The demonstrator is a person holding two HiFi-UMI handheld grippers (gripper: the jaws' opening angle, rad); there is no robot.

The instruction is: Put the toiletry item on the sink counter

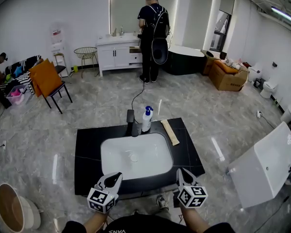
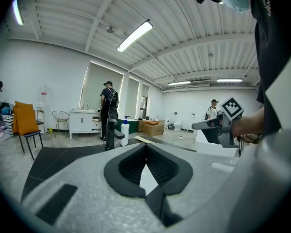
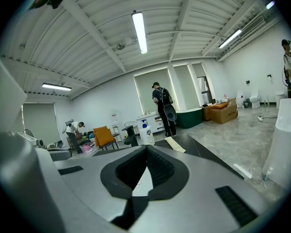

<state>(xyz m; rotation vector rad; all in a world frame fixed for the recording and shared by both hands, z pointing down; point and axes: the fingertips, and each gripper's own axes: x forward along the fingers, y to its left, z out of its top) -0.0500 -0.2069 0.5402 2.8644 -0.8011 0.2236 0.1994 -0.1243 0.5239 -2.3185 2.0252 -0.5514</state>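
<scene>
While the left tool (image 1: pixel 115 178) and right tool (image 1: pixel 181 174) are pressed together empty, the bottle (image 1: pixel 146 119) stands across the basin (image 1: pixel 117 155).

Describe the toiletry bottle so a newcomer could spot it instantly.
Find the black counter with the white basin. Behind the basin, between the black faucet and a flat tan strip, stands the bottle: upright, white, blue-topped.

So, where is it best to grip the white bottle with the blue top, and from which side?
Probably its white body, below the blue head: the bottle stands upright. Come from the front right, since the faucet stands close on its left.
</scene>
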